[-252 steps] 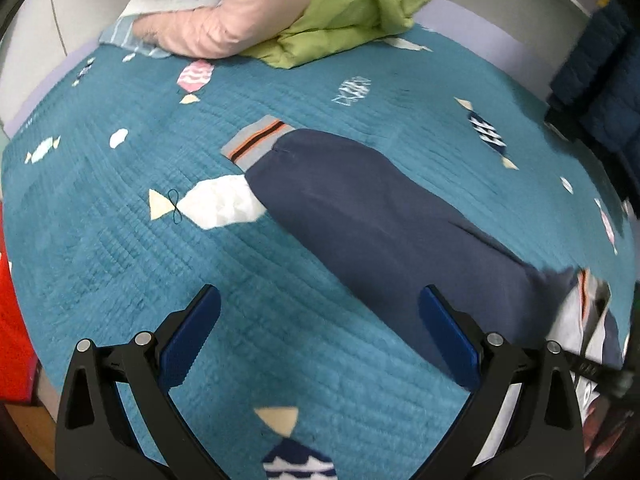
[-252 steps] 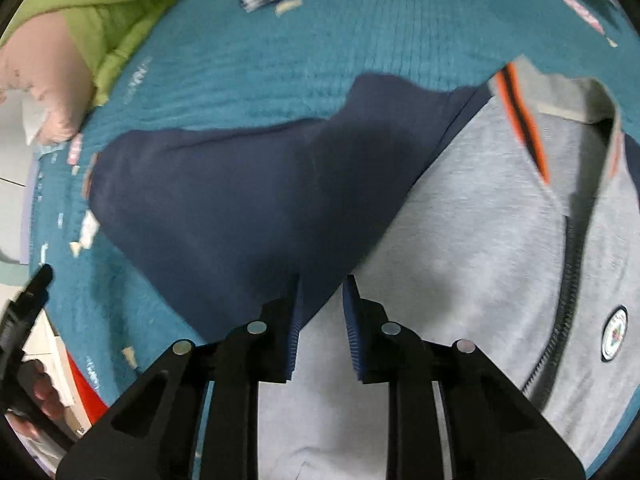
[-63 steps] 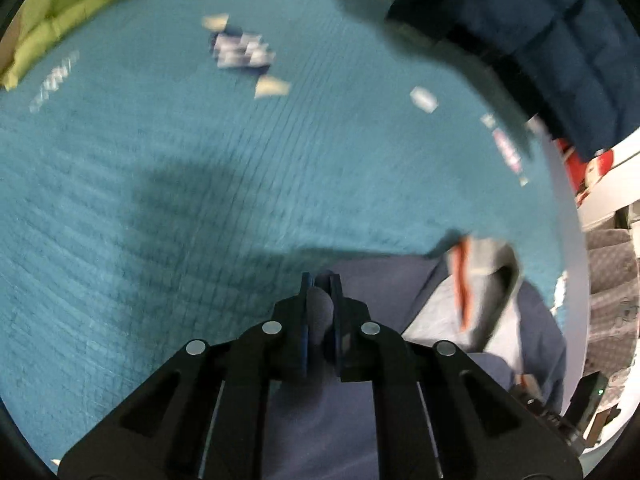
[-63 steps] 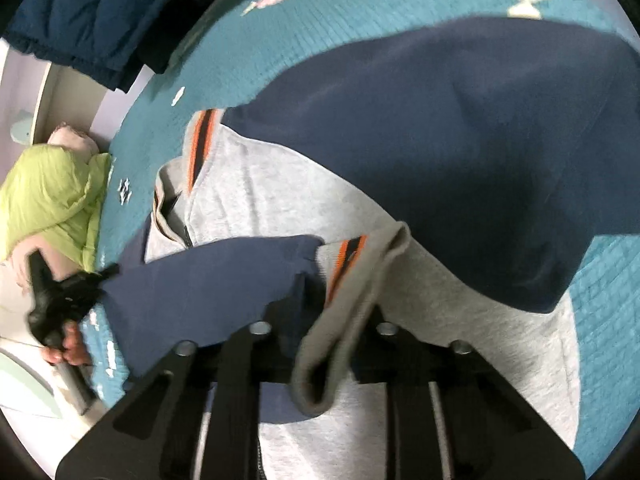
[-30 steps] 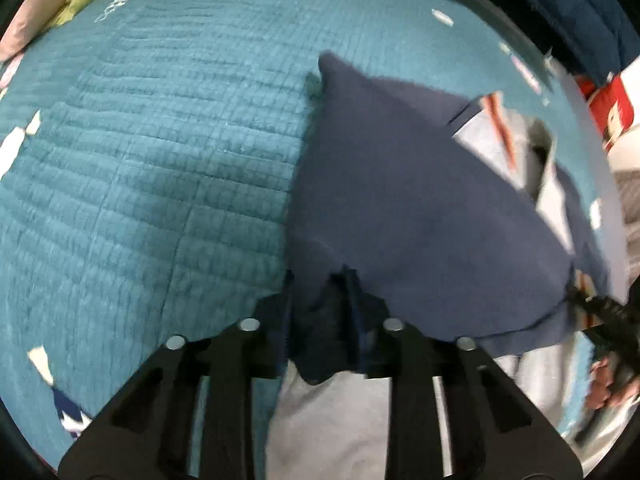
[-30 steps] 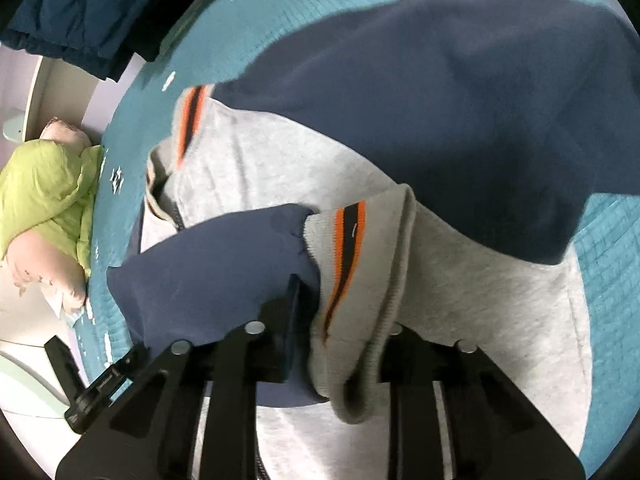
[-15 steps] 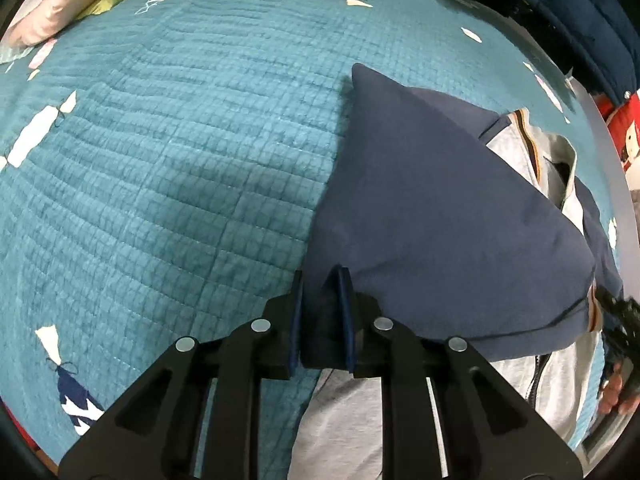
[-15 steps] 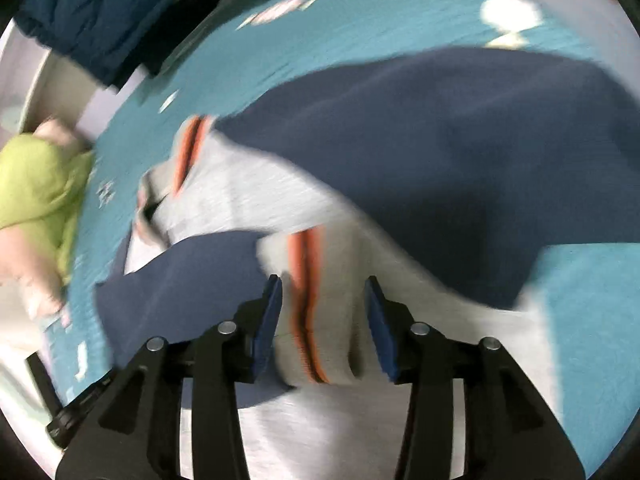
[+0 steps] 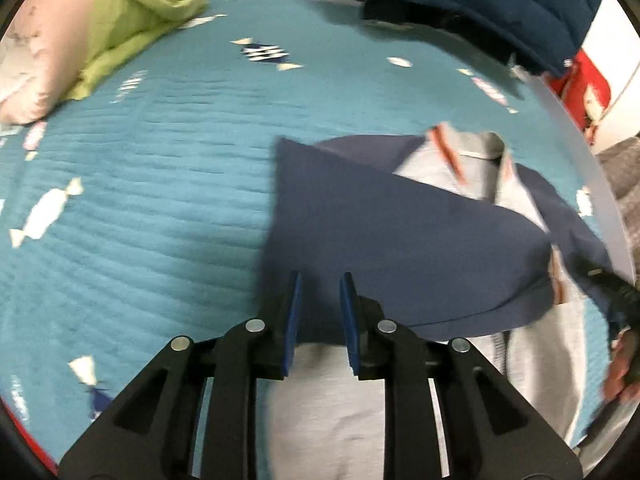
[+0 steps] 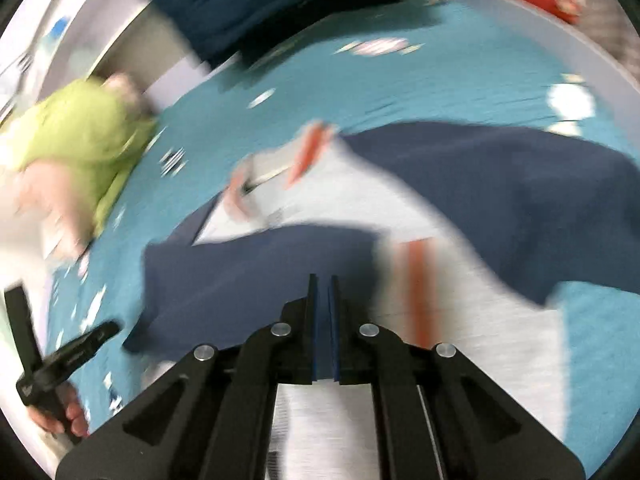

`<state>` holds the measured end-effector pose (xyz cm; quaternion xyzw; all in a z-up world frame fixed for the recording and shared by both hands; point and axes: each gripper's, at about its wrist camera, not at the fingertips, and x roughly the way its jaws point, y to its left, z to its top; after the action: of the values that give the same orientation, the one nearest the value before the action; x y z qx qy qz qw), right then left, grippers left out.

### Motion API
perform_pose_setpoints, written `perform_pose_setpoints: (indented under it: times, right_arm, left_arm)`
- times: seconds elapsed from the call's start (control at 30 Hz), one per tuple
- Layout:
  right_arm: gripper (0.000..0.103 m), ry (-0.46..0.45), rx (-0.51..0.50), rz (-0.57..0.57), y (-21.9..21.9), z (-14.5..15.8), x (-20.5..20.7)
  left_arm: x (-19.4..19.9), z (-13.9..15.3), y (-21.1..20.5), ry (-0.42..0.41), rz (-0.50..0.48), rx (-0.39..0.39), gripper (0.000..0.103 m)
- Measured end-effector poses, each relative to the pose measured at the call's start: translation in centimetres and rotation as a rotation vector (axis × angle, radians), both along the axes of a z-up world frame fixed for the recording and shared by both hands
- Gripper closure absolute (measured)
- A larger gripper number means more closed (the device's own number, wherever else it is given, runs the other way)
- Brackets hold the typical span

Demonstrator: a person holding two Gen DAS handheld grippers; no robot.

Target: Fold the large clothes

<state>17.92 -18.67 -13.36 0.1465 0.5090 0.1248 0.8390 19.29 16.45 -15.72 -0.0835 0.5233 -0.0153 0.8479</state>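
Plainly, our left gripper (image 9: 319,312) hung over the jacket (image 9: 400,240) with its blue pads a narrow gap apart and opening, nothing pinched between them; navy cloth showed through the gap but lay below, free of the pads. From those fingertips the folded navy sleeve (image 9: 380,220) ran toward one o'clock, laid slantwise across the grey body, with the grey collar and its orange stripe near one o'clock beyond it. Grey fabric lay just under the gripper at six o'clock. The teal quilt (image 9: 140,200) filled the nine o'clock side.

Our right gripper (image 10: 323,308) had its pads pressed together, empty, above the same jacket. The striped cuff (image 10: 416,280) lay just beside it at three o'clock, on the grey body, apart from the pads. The other navy sleeve (image 10: 520,200) spread toward two o'clock. The view was blurred.

Farther out, a green and pink bundle (image 9: 100,20) sat at eleven o'clock and a dark blue padded coat (image 9: 480,0) at one o'clock.
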Motion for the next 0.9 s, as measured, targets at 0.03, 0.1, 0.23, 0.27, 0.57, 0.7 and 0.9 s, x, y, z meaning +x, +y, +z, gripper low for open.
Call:
perform_pose_setpoints:
  times: [0.03, 0.1, 0.23, 0.27, 0.57, 0.7, 0.9]
  right_arm:
    - [0.099, 0.015, -0.002, 0.049, 1.5, -1.1, 0.1]
    - [0.099, 0.066, -0.062, 0.083, 2.6, -3.3, -0.2]
    - [0.103, 0.134, 0.014, -0.024, -1.2, -5.1, -1.4]
    - [0.103, 0.109, -0.043, -0.066, -2.3, -4.5, -1.9]
    - [0.102, 0.11, 0.112, -0.125, -5.3, -4.6, -2.4]
    - [0.1, -0.015, 0.143, -0.172, -6.0, -1.1, -2.2]
    - [0.1, -0.014, 0.138, -0.108, -3.4, -1.6, 3.2]
  left_arm:
    - [0.4, -0.7, -0.7, 0.013, -0.005, -0.008, 0.083]
    - [0.9, -3.2, -1.8, 0.062, -0.008, -0.007, 0.083]
    - [-0.2, -5.9, -1.1, 0.086, -0.029, 0.044, 0.094]
    - [-0.4, -5.6, -0.7, 0.091, -0.02, 0.046, 0.096]
    - [-0.2, -4.5, 1.4, 0.099, 0.023, -0.017, 0.1]
    - [-0.3, -1.1, 1.3, -0.001, 0.01, 0.01, 0.1]
    - [5.1, -2.0, -0.7, -0.005, -0.004, -0.039, 0.099]
